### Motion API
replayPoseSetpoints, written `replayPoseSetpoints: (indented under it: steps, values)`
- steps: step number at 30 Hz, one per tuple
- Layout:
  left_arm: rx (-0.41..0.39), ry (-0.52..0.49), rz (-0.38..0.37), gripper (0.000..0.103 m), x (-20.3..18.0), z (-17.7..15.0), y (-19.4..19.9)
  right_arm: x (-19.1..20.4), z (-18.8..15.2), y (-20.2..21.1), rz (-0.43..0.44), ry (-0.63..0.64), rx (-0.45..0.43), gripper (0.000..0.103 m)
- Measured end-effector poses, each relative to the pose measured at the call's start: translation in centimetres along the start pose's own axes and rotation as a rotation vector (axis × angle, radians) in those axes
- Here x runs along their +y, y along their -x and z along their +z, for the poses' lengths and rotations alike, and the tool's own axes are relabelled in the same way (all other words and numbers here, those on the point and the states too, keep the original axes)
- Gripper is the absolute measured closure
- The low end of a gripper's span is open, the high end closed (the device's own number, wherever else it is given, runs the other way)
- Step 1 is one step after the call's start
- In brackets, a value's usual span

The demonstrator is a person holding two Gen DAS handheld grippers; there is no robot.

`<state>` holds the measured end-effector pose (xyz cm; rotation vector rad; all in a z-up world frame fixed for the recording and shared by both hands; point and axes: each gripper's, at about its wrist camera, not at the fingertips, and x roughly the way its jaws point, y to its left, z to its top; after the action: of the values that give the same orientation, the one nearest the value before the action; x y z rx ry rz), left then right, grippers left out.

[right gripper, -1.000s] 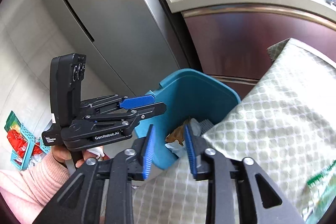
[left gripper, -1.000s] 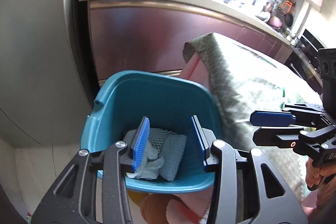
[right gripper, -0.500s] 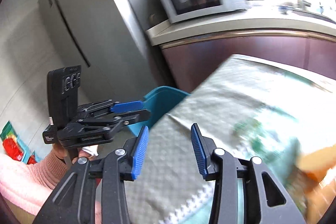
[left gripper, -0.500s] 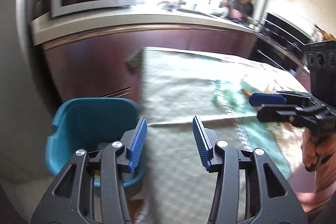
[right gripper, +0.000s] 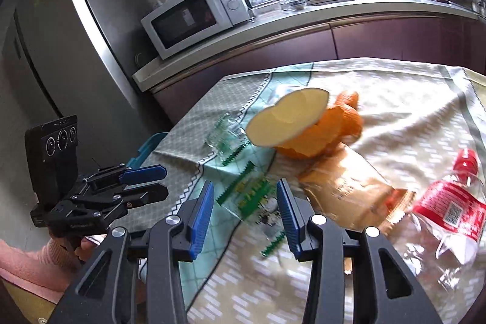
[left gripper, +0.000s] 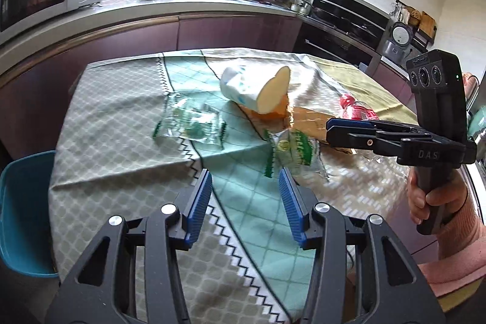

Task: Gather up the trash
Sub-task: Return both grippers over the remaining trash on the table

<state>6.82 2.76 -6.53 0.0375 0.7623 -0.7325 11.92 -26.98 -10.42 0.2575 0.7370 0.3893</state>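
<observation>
Teal bin [left gripper: 21, 211] is sitting off the counter's [left gripper: 115, 123] left edge, at about 9 o'clock from the left hand-held gripper [left gripper: 245, 202], so each piece will be travelling leftward once picked. Left hand-held gripper is hovering over the cloth with its jaws spread and nothing between them; they have just been opening wider. Clear green-printed wrapper [left gripper: 189, 125] is lying flat at its 11 o'clock, long axis running roughly 9-to-3 across the view. Crumpled green wrapper [left gripper: 293, 149] is lying just beyond the right blue pad at 1 o'clock, the closest piece to it. Paper cup [left gripper: 258, 90] is lying tipped on its side at 12 o'clock, mouth facing us, touching the orange peel [left gripper: 273, 111] below it. In the right wrist view the right hand-held gripper [right gripper: 246, 213] is also spread and empty, jaws likewise just opened further, and the crumpled green wrapper [right gripper: 252, 196] is lying dead ahead at 12 o'clock, framed between the pads but on the cloth beyond them, not pinched. Brown bag [right gripper: 349, 187] is at its 1 o'clock, long axis running 10-to-4; crushed red-label bottle [right gripper: 449, 208] is at 3 o'clock. My read: the right hand is better lined up on that green wrapper, the left on the clear one.
</observation>
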Motion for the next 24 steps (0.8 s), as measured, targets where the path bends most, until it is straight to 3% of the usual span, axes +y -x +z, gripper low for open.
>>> replayPoseSetpoints:
  steps: [9,20,24]
  values:
    - [0.055,0.015,-0.057,0.055,-1.8,1.0,-4.4,-2.6,-2.3,2.1,-0.065,-0.057,-0.014,0.063]
    - [0.077,0.008,-0.056,0.049,-2.0,2.8,-6.8,-3.8,-2.9,3.1,-0.18,-0.077,-0.005,0.062]
    - [0.089,0.005,-0.058,0.048,-2.2,2.9,-7.5,-4.4,-2.9,2.9,-0.214,-0.099,0.008,0.056]
